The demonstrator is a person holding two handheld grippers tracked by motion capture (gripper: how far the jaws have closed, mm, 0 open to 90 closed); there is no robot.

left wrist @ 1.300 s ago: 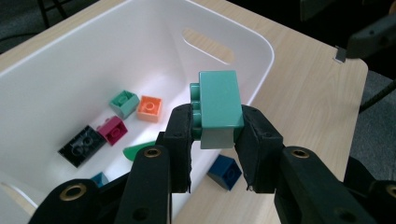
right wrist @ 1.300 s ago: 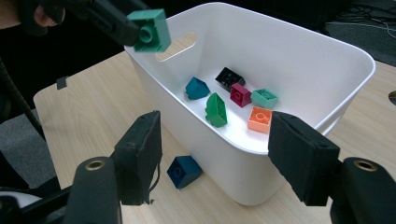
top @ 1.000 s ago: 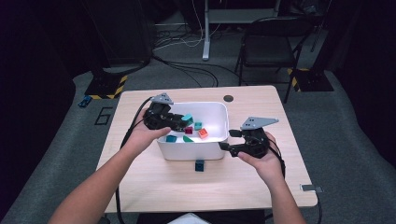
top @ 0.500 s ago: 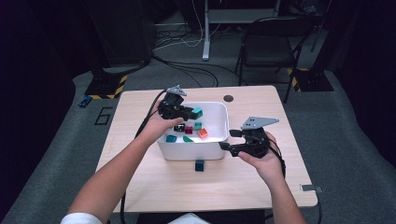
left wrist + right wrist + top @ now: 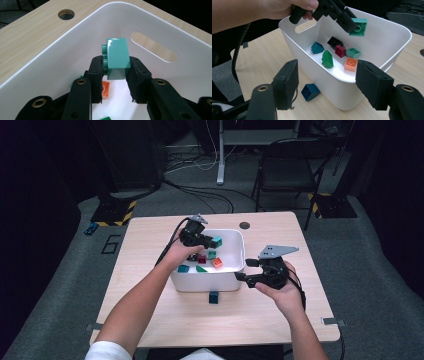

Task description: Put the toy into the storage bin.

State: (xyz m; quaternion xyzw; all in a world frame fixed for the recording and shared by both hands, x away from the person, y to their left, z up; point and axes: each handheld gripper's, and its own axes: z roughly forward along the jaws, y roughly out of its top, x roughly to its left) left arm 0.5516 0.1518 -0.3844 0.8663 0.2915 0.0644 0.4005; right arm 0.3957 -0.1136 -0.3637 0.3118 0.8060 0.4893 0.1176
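Currently the left gripper [image 5: 116,75] clamps a teal brick [image 5: 117,58] at frame centre, inside the white bin [image 5: 62,57]; the right gripper [image 5: 332,85] stands open.

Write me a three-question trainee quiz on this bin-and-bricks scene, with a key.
1. True or false: the left gripper is shut on the teal plastic building brick over the white plastic bin.
2. Which brick lies on the wooden table outside the bin, by its near wall? A. the orange plastic brick B. the dark blue plastic brick C. the dark red plastic brick
3. Fill in: the right gripper has its jaws ____ with nothing between them.

Key: 1 true. 2 B. 3 open.
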